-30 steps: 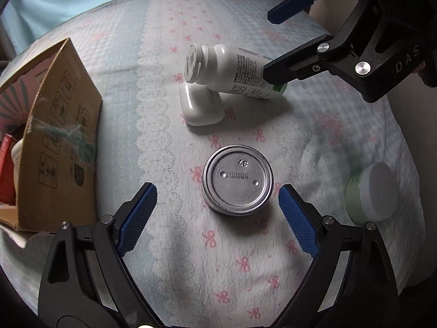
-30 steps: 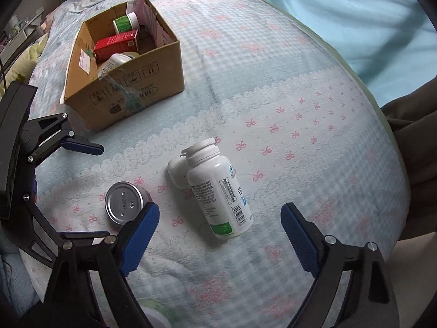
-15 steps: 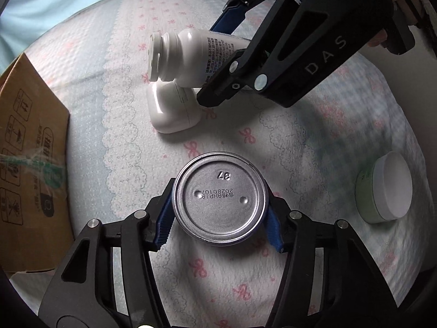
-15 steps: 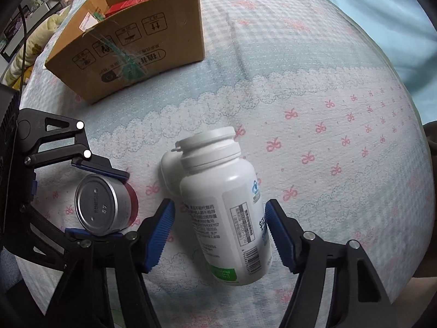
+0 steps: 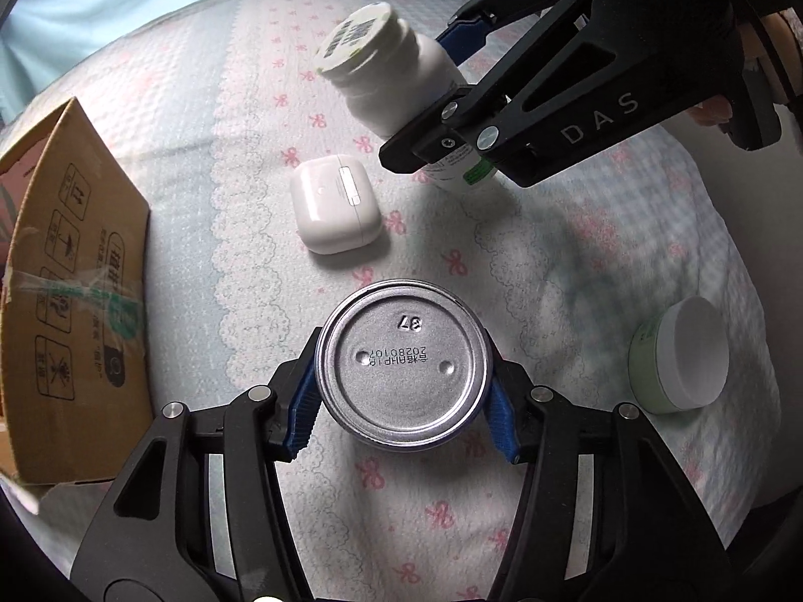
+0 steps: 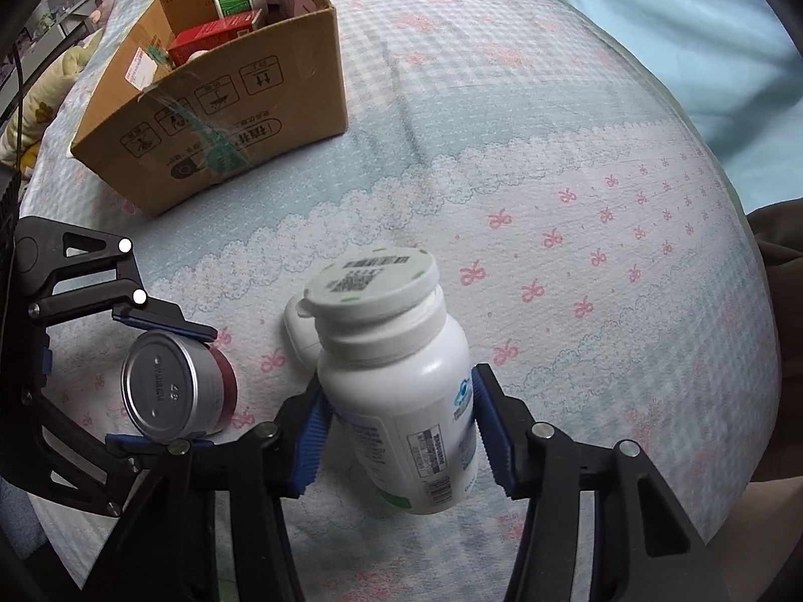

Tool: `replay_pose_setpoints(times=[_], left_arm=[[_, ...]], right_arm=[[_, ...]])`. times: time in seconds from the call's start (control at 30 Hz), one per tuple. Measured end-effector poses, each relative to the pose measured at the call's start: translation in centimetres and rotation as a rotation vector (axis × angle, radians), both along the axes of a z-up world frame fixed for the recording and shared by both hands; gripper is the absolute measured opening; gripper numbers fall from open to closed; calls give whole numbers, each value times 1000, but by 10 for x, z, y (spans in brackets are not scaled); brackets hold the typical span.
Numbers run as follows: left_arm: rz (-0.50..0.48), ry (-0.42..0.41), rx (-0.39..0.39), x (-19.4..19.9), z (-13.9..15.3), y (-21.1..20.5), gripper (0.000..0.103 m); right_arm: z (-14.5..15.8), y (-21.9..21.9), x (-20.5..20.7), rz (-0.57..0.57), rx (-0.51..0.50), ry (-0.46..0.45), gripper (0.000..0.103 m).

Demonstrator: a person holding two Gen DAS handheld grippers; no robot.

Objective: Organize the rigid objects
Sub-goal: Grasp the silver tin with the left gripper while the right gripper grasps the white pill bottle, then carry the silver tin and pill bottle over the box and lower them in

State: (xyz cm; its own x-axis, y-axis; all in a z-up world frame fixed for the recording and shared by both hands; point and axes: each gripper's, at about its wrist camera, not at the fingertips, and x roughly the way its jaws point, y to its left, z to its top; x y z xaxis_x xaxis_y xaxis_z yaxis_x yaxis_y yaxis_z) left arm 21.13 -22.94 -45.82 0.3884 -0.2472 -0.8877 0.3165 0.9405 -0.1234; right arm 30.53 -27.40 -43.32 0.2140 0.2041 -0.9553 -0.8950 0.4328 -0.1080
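The black hand-held gripper [image 5: 401, 419] has ribbed blue pads [image 5: 300, 414], silver screws, white "DAS" lettering.

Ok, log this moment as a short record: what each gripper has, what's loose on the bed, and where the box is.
left gripper: shut on tin can
right gripper: shut on white bottle, raised
loose on bedspread: earbud case, green jar
cardboard box: open, holds packages

"37" on the tin's [image 5: 403, 369] metal end; "DAS" on the right tool's [image 5: 457, 81] black arm.
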Motion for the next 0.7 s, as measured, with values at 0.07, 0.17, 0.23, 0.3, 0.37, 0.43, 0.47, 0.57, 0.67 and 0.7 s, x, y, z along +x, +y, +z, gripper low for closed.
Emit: replay_pose_setpoints(times=[0.07, 0.17, 0.23, 0.3, 0.37, 0.43, 0.47, 0.57, 0.67, 0.7], left_arm=[[14, -8, -3, -2, 9, 5, 52], [37, -28, -9, -9, 27, 13, 52], [53, -39, -14, -17, 41, 18, 52], [69, -52, -17, -26, 56, 24, 52], [86, -67, -19, -32, 73, 32, 52], [108, -80, -21, -41, 96, 42, 52], [119, -86, -22, -44, 107, 47, 52], [150, -105, -24, -53, 143, 65, 52], [184, -113, -22, -62, 183, 86, 52], [197, -116, -26, -64, 195, 94, 52]], right_arm=[[10, -2, -2, -44, 23, -2, 48], [30, -5, -9, -105, 65, -13, 48], [44, -6, -12, -145, 94, -21, 47], [60, -7, -18, -191, 126, -24, 47], [78, -8, -26, -234, 157, -30, 47], [99, -7, -33, -278, 184, -36, 47], [111, -7, -40, -298, 194, -37, 47], [146, -4, -59, -360, 221, -31, 47], [179, 3, -75, -425, 260, -7, 47], [190, 6, -80, -442, 275, 2, 47]])
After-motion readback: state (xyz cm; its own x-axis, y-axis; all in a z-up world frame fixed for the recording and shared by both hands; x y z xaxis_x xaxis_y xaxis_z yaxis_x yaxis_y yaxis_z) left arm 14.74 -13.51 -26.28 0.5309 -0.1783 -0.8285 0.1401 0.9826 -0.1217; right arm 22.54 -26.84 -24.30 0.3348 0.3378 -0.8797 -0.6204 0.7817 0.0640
